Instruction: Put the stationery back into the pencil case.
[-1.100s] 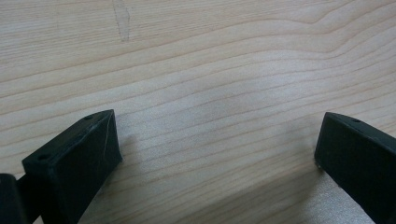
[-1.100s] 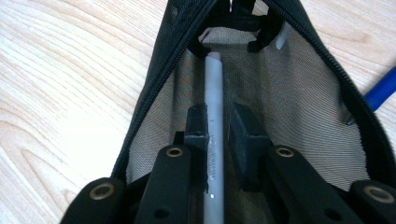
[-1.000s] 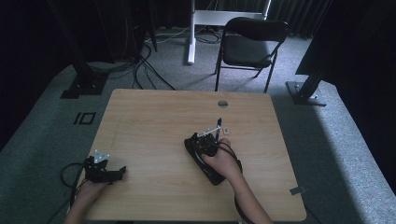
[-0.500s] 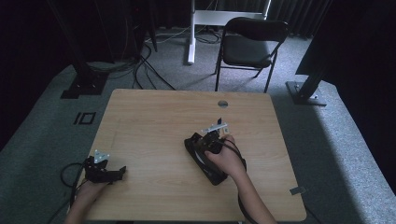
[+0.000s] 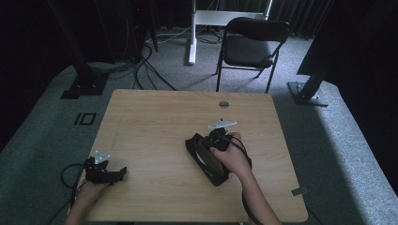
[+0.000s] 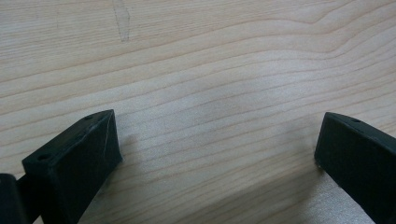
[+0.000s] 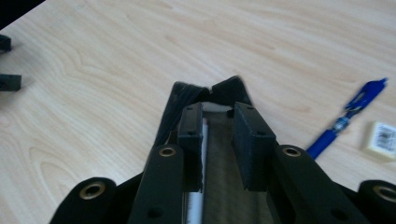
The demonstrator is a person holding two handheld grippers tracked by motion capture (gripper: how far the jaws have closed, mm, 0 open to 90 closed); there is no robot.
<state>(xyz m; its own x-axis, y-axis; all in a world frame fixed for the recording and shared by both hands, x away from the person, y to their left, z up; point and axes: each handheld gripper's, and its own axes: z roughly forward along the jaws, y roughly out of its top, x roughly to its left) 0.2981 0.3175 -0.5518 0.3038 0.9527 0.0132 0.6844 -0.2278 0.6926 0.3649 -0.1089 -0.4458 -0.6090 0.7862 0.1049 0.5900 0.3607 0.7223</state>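
Observation:
A black pencil case (image 5: 202,157) lies open on the wooden table (image 5: 155,117), right of the middle. My right gripper (image 5: 213,140) points down into it, a hand around its body. In the right gripper view its jaws (image 7: 217,112) stand a narrow gap apart inside the case (image 7: 180,95) and have just been opening. A slim white pen (image 7: 204,140) lies along the left pad, and the right pad is clear of it. My left gripper (image 5: 119,172) rests near the front left corner, its jaws (image 6: 215,149) wide open over bare wood.
In the right gripper view a blue pen (image 7: 348,119) and a white eraser (image 7: 382,135) lie on the table beside the case. A cable hole (image 5: 224,104) sits near the far edge. A black chair (image 5: 253,44) stands behind the table.
The right hand has lifted its gripper slightly over the case. The left hand and gripper have stayed where they were.

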